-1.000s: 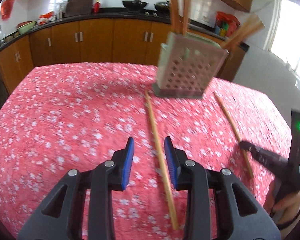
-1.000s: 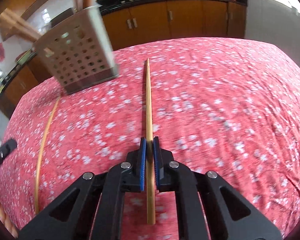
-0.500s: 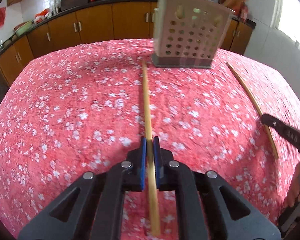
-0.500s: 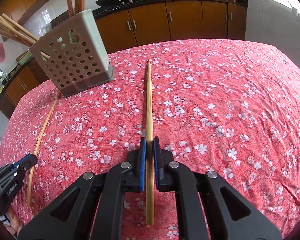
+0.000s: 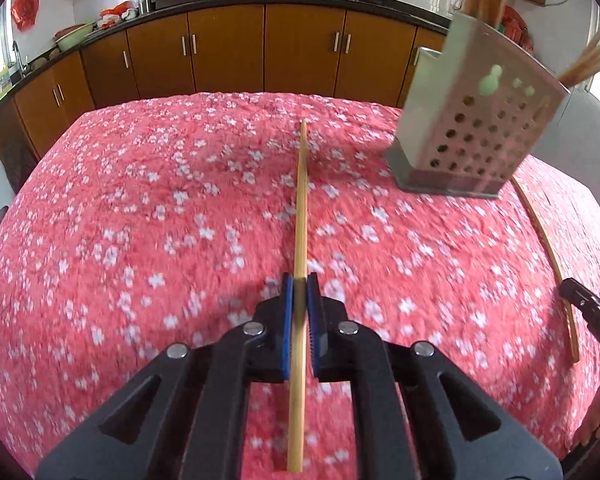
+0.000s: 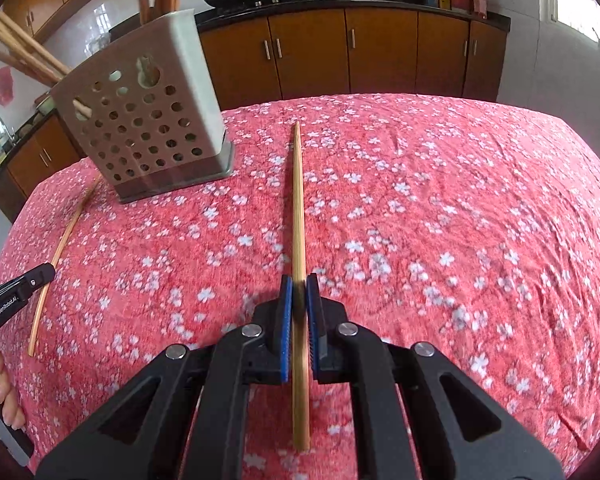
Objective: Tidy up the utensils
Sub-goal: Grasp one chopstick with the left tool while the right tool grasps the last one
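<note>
1. Kitchen cupboards (image 5: pixel 228 52) run along the back wall; nearer is the counter (image 5: pixel 140 208), covered by a red cloth with white flowers.
2. Left tool (image 5: pixel 300 316): its blue pads are clamped on a chopstick (image 5: pixel 301 208), with no gap showing at either side. The grip sits in the rear half, so a long front part points ahead over the cloth and a shorter tail runs back between the tool's arms.
3. Right tool (image 6: pixel 299 316): likewise closed tight on its own chopstick (image 6: pixel 298 200), also held behind the middle, tip forward.
4. Each tool shows at the edge of the other's view, with a person's fingers (image 6: pixel 0 396) behind the left one.
5. Holder (image 6: pixel 148 120): a pale box with round holes stands on the cloth ahead, between the two tools. More chopsticks (image 6: pixel 24 48) already stick out of its top, some upright, some leaning.
6. Handling, as I judge it: the sticks look like thin bamboo, so light and stiff, but smooth and round enough to roll or pivot between flat pads. A hold nearer the middle would swing less; the present rear hold leaves a long free tip, which helps in aiming it into the holder's open top.
7. Both sticks seem ready to go into the holder next.
</note>
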Available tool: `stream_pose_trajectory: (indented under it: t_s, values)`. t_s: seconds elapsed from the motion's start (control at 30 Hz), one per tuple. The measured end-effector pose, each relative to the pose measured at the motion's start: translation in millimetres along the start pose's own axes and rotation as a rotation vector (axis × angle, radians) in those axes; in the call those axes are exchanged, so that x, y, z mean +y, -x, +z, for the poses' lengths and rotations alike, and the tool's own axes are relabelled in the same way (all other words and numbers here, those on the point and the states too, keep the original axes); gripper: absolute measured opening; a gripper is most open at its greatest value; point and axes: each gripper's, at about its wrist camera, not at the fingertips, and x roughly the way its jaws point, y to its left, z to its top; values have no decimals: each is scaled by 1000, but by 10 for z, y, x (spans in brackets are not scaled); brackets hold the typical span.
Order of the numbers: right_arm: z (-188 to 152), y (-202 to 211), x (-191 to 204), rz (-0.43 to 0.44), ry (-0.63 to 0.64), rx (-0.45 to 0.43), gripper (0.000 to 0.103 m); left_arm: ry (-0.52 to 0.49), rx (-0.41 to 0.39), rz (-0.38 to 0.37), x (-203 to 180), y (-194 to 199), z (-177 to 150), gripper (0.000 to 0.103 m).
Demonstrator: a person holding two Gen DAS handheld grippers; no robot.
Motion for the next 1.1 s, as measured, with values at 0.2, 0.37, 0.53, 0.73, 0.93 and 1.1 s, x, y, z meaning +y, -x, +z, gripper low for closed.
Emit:
stream_pose_trajectory:
  t_s: [0.2, 0.37, 0.53, 0.73, 0.93, 1.1]
  values:
    - [97, -113, -25, -18, 7, -2, 9, -33, -21, 0, -7, -76, 63, 16]
    - [87, -111, -31, -13, 4, -2, 9, -29, -22, -10, -17, -76, 62, 17]
    - [91, -128, -30, -19, 8, -2, 9, -22, -22, -15, -6, -60, 53, 17]
    - [86, -110, -32, -15, 5, -2, 9, -14, -23, -24, 11, -42, 45, 17]
    - [89, -113, -40, -14, 5, -2, 9, -10, -23, -31, 53, -18, 52, 17]
    - [88, -112, -39, -12, 2, -2, 9, -6, -22, -33, 53, -15, 53, 17]
